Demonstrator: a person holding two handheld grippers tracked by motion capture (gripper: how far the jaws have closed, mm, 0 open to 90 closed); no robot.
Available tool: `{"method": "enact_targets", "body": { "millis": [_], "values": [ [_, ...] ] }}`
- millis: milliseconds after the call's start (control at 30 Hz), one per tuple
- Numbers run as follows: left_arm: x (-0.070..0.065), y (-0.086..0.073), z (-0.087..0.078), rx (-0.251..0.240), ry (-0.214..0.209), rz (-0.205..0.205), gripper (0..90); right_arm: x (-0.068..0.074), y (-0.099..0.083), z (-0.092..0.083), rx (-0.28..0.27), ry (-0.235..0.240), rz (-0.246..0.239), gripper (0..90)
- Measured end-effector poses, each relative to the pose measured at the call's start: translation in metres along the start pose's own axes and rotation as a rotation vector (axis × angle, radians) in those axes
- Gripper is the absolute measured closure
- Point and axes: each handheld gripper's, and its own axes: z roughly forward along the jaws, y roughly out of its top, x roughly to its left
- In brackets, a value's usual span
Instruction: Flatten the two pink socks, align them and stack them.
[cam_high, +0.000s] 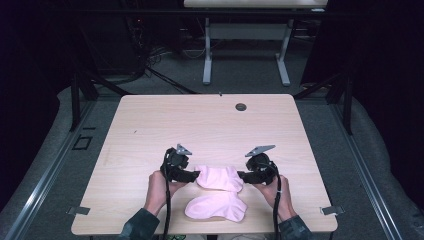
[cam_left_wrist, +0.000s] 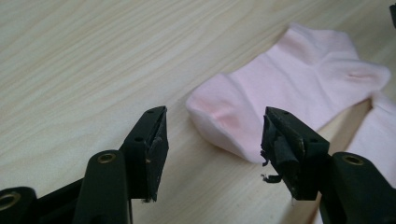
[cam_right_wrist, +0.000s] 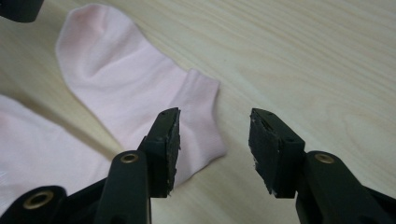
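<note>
1. Light wooden surface (cam_high: 210, 125), seen from above; two pale pink socks lying flat near the person's edge.
2. Upper sock (cam_high: 219, 178) stretched sideways between the two claws; lower sock (cam_high: 216, 206) just beside it on the near side, close to the surface's front edge, the two touching or overlapping slightly at their right ends.
3. Left claw (cam_high: 196, 175) held in the left hand (cam_high: 159, 186), pointing inward at the upper sock's left end.
4. Left gripper view: left claw (cam_left_wrist: 212, 142) spread, pads bare, nothing pinched. Rounded toe end of the upper sock (cam_left_wrist: 280, 93) lying flat on the wood just ahead of the gap, nearer the right-hand jaw; touching that jaw or not, cannot tell.
5. Right claw (cam_high: 241, 175) held in the right hand (cam_high: 280, 197), pointing inward at the upper sock's right end.
6. Right gripper view: right claw (cam_right_wrist: 215, 149) spread, no cloth between the pads. Cuff end of the upper sock (cam_right_wrist: 140, 88) flat on the wood, its edge passing under or behind the left-hand jaw; bare wood in the gap.
7. Part of the lower sock (cam_right_wrist: 42, 149) at the bottom left of the right gripper view.
8. Small dark round hole (cam_high: 241, 106) near the far edge of the surface, well apart from the socks.
</note>
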Motion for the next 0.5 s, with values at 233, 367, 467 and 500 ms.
{"method": "enact_targets", "body": {
  "millis": [233,367,467,500],
  "values": [
    [0.009,0.004,0.022,0.052,-0.03,-0.04,51.3,-0.004,0.003,0.027,0.061,0.023,-0.013,54.7],
    [0.009,0.005,0.028,0.077,-0.039,-0.042,59.0,-0.004,0.004,0.035,0.086,0.028,-0.012,58.9],
    [0.01,0.004,0.029,0.087,-0.052,-0.051,65.8,-0.004,0.003,0.039,0.103,0.026,-0.019,63.2],
    [0.011,0.004,0.03,0.091,-0.054,-0.05,68.0,-0.004,0.003,0.04,0.114,0.023,-0.029,64.9]
  ]
}}
